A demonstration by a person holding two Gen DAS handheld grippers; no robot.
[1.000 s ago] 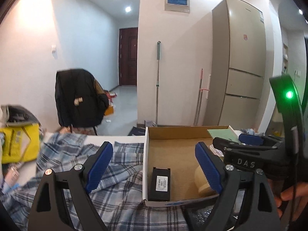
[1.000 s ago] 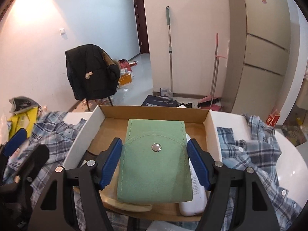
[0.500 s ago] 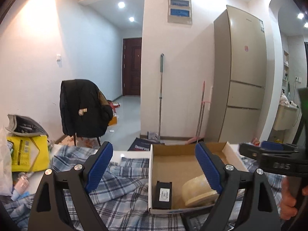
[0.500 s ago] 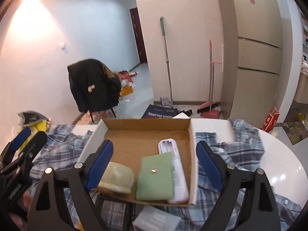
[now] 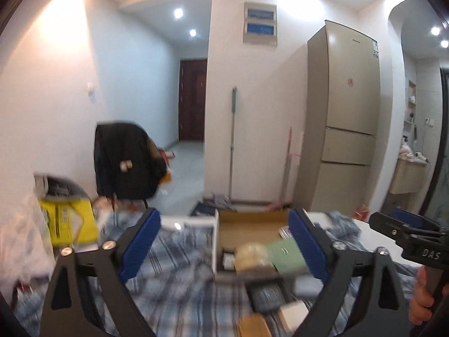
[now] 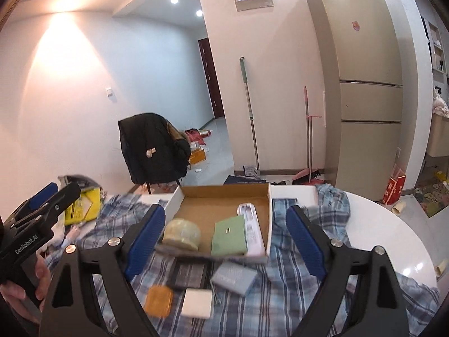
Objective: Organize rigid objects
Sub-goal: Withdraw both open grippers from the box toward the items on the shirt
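The right hand-held gripper is spread wide with nothing between its blue pads, its jaws having just been opening. The left hand-held gripper is likewise spread and empty, its jaws also having just opened further.

Beyond both lies an open cardboard box on a plaid shirt that covers the white tabletop. Inside the box sit a roll of tape at the left, a green pouch beside it, and a white remote against the right wall. Just in front of the box, on the shirt, lie a grey box, a white square block and an orange pad.
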